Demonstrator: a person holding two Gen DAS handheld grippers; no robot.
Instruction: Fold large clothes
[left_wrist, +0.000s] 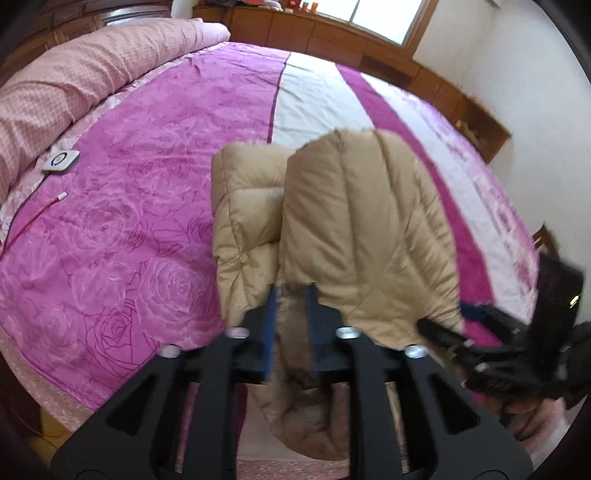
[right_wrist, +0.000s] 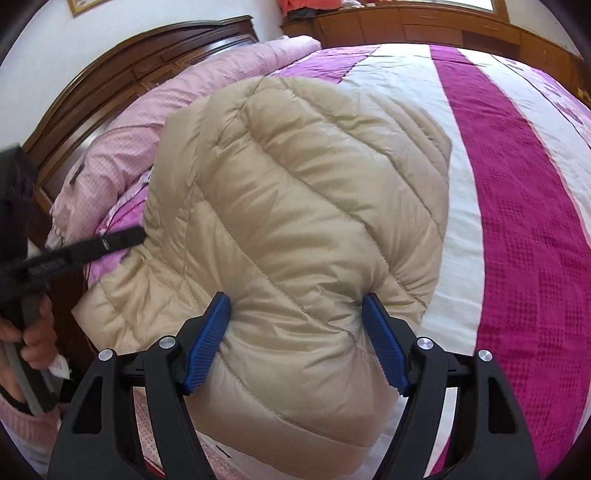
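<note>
A tan quilted puffer jacket (left_wrist: 354, 221) lies partly folded on the bed, its near edge lifted. My left gripper (left_wrist: 291, 291) is shut on a fold of the jacket's near edge. In the right wrist view the jacket (right_wrist: 295, 192) fills the middle. My right gripper (right_wrist: 295, 306) has its blue pads wide apart, pressed on either side of a thick bulge of the jacket. The right gripper also shows at the right of the left wrist view (left_wrist: 476, 314), and the left gripper shows at the left of the right wrist view (right_wrist: 122, 236).
The bed has a magenta and white bedspread (left_wrist: 122, 206). A rolled pink quilt (left_wrist: 85, 74) lies along the headboard side. A white device (left_wrist: 61, 159) with a red cable (left_wrist: 37, 214) lies on the bedspread. Wooden cabinets (left_wrist: 332, 33) stand under the window.
</note>
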